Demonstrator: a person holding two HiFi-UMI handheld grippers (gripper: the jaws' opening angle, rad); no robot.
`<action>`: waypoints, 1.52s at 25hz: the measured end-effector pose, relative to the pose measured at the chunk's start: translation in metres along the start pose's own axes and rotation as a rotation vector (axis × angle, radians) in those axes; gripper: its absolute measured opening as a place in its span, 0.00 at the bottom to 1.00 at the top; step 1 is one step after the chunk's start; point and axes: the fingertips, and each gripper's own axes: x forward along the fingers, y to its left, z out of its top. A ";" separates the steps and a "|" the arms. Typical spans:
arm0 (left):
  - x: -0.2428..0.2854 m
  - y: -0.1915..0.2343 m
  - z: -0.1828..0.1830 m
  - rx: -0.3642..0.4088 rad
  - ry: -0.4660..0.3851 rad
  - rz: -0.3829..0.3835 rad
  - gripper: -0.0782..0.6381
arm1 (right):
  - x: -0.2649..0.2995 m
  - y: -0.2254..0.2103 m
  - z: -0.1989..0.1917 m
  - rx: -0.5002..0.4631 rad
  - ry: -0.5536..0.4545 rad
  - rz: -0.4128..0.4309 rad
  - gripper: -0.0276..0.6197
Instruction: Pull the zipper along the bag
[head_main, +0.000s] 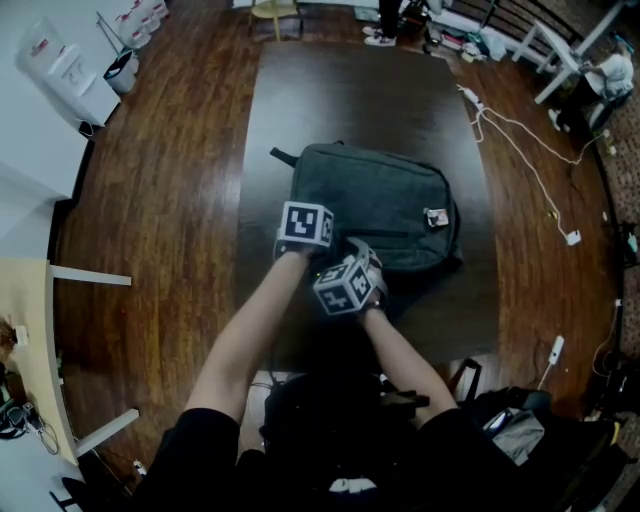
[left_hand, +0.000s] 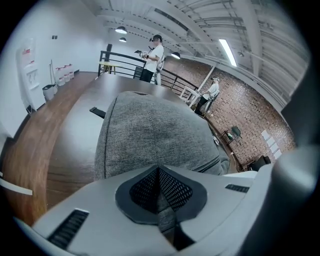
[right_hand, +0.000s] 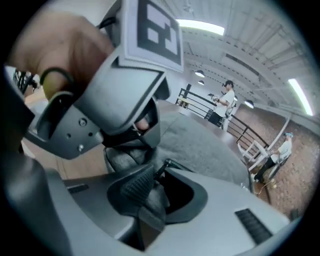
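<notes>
A dark grey backpack (head_main: 375, 200) lies flat on the dark table (head_main: 300, 100). My left gripper (head_main: 300, 248) sits at the bag's near left corner. In the left gripper view its jaws (left_hand: 159, 195) are shut on a pinch of the grey bag fabric (left_hand: 150, 130). Just to its right is my right gripper (head_main: 347, 250), on the bag's near edge. In the right gripper view a thin dark zipper pull (right_hand: 161, 170) and bunched fabric sit between the jaws of my right gripper (right_hand: 155, 192), whose pads press on them. The left gripper (right_hand: 120, 115) fills the upper left of that view, very close.
A small tag (head_main: 436, 216) hangs at the bag's right side. A white cable (head_main: 520, 150) runs over the wooden floor to the right of the table. Bags (head_main: 510, 420) lie on the floor beside me. Two people stand far off by a railing (left_hand: 156, 55).
</notes>
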 end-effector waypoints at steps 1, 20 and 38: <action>0.000 0.001 0.000 -0.002 0.004 0.002 0.12 | 0.001 0.001 0.001 0.030 0.004 0.018 0.18; -0.003 -0.005 0.013 0.017 -0.066 -0.045 0.12 | 0.004 -0.014 0.017 0.366 -0.013 0.160 0.08; -0.006 -0.003 0.014 -0.001 -0.074 -0.075 0.12 | -0.006 -0.035 0.000 0.389 0.052 0.305 0.07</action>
